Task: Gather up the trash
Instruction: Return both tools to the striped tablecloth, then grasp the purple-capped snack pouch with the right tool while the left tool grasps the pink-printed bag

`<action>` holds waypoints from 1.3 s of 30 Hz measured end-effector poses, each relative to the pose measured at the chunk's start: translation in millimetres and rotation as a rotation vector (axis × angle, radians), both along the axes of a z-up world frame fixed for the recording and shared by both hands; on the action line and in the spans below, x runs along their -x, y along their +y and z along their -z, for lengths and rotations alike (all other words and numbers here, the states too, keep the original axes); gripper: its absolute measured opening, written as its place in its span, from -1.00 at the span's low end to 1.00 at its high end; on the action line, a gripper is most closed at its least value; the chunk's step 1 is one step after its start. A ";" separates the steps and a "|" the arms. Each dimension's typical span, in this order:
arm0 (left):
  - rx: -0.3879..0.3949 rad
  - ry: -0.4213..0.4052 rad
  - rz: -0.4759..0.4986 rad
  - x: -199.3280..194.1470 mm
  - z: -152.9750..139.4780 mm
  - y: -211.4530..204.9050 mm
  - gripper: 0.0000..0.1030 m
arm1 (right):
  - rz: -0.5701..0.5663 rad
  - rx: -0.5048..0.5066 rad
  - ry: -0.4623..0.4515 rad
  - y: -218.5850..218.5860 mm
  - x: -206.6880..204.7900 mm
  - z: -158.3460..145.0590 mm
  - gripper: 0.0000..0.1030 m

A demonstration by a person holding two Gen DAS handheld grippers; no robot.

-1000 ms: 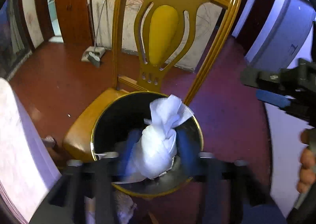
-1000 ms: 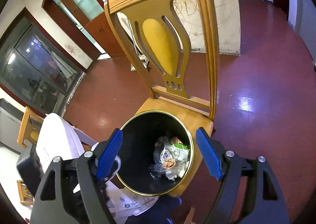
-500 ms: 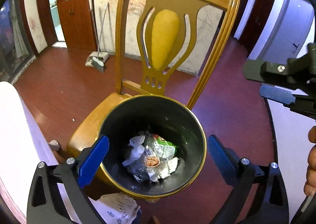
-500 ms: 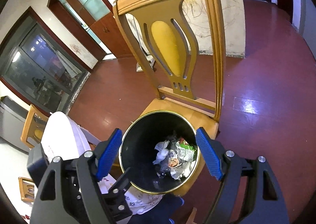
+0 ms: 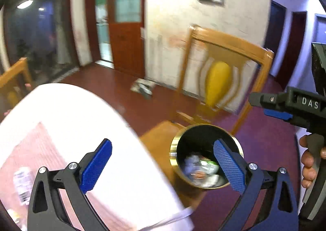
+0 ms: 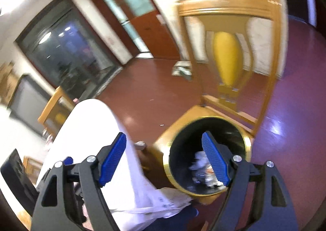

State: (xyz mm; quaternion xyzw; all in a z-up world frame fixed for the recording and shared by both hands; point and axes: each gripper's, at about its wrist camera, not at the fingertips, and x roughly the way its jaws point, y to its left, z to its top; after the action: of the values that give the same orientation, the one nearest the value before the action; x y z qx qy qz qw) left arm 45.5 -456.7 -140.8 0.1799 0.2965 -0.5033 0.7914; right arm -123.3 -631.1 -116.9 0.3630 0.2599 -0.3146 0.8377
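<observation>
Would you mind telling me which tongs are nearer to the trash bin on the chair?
Hard to call; the right looks slightly nearer. The right tongs hang open above the trash bin, which sits under the right-hand finger. The left tongs hang open up and to its left.

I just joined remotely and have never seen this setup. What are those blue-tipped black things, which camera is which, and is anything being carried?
A person carries two tools, and each has a fisheye camera looking along its fingers. The left camera shows the left hand-held gripper, open and carrying nothing, with the right tool at the frame's right edge. The right camera shows the right hand-held gripper, also open and carrying nothing. Ahead, a black trash bin with a gold rim stands on a wooden chair, with crumpled trash inside. A white-covered table lies to the left. Both views are motion-blurred.
</observation>
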 end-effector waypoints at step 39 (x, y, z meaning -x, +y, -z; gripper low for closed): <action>0.058 -0.222 -0.939 -97.4 -72.1 441.1 0.89 | -0.858 0.272 0.213 341.4 -334.2 -21.0 0.54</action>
State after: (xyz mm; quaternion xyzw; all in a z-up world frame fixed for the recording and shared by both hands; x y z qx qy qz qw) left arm 142.9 -15.5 -68.7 0.0569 0.2454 -0.0773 0.9647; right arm 210.9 -289.7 -95.9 0.0750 0.4277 -0.0064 0.9008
